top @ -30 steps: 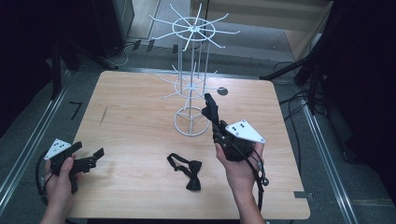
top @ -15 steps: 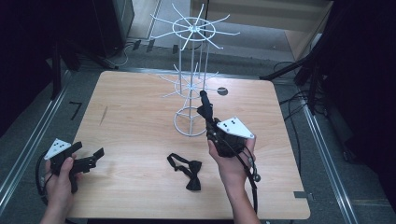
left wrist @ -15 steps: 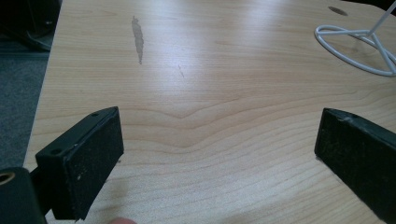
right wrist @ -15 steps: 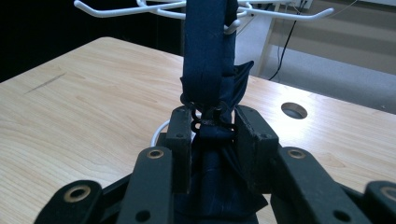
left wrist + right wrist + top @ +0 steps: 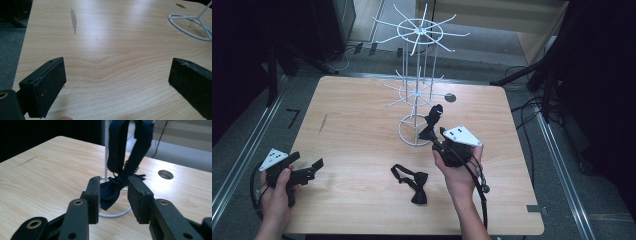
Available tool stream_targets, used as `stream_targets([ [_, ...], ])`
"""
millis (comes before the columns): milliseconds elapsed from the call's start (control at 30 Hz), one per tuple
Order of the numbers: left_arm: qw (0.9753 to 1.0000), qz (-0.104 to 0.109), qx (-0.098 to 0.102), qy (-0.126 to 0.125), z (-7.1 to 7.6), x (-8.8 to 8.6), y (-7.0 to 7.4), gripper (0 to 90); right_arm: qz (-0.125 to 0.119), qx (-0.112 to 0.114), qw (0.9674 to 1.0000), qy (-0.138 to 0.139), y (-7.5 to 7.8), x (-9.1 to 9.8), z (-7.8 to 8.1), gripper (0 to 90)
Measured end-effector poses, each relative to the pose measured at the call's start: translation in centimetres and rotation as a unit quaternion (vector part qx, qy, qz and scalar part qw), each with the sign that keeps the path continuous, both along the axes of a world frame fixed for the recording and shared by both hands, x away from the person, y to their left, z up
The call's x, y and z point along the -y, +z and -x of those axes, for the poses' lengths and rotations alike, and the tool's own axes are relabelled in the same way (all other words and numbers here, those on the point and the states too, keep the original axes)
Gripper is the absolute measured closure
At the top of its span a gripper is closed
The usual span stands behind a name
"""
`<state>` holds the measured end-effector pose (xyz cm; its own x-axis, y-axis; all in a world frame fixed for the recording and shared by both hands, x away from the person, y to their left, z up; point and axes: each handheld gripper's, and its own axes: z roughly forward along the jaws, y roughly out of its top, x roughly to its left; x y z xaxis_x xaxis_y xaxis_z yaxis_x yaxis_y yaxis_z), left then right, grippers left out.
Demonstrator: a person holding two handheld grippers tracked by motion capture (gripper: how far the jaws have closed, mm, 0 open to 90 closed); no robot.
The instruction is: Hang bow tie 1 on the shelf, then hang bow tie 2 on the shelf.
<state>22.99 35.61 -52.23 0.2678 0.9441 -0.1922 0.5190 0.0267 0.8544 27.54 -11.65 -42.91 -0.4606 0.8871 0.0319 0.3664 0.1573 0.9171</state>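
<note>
Dark navy fabric bow tie (image 5: 112, 191) hangs by its strap from the white wire rotating display rack (image 5: 417, 90), strap loop running up out of the right gripper view so I can't see which arm it's hooked on. My right gripper (image 5: 112, 195) sits right at that tie: jaws parted a little, bow lying in the gap between the pads, and I can't tell whether either pad touches it. In the high view the same tie (image 5: 432, 120) hangs just beside the rack's base ring, at the tip of my right gripper (image 5: 435, 137), grey three-cornered plate on top, cable trailing back along my forearm. A second black bow tie (image 5: 412, 179) lies flat on the light wooden table (image 5: 362, 125), near the front edge, between my two hands, touching neither gripper. My left gripper (image 5: 309, 170) rests low at the table's front left corner, well apart from both ties; in the left gripper view (image 5: 115, 82) its jaws are spread wide with bare wood between, right jaw cut off by the frame edge. Round cable hole (image 5: 450, 97) sits in the tabletop behind the rack. No readable writing or labels anywhere; surroundings are dark and hard to make out.
</note>
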Motion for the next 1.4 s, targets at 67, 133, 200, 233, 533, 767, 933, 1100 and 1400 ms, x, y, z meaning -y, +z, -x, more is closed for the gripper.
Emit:
stream_targets([
  [67,1.0,-0.001,0.0,0.0,0.0,0.0,0.0,1.7,-0.002,0.003,1.0,0.007,-0.2,0.1,0.1,61.4],
  [133,1.0,0.0,0.0,0.001,0.0,0.0,0.0,1.6,-0.006,0.008,0.9997,0.02,-0.4,0.4,0.3,60.3],
  [200,1.0,0.0,0.0,0.001,0.0,0.0,0.0,1.7,-0.008,0.008,0.9997,0.023,-0.5,0.4,0.4,60.1],
  [233,1.0,0.0,0.0,0.001,0.0,0.0,0.0,1.6,-0.009,0.006,0.9996,0.027,-0.7,0.6,0.5,59.7],
  [533,1.0,-0.001,0.0,0.001,0.0,0.0,0.0,1.6,-0.012,-0.001,0.9991,0.041,-1.7,1.1,0.9,59.5],
  [767,1.0,-0.002,0.0,0.001,0.0,0.0,0.0,1.6,-0.012,-0.02,0.9975,0.066,-3.6,1.0,1.8,59.3],
  [933,1.0,-0.005,-0.003,-0.001,0.0,0.1,0.0,1.6,-0.01,-0.033,0.9961,0.081,-4.4,0.7,2.1,59.1],
  [1100,1.0,-0.004,-0.003,0.0,0.0,0.1,0.0,1.7,-0.016,-0.042,0.9947,0.092,-4.9,0.4,2.4,58.9],
  [1400,1.0,-0.004,-0.002,0.0,-0.1,0.1,0.0,1.6,-0.021,-0.049,0.9921,0.113,-5.4,-0.4,2.9,58.5],
])
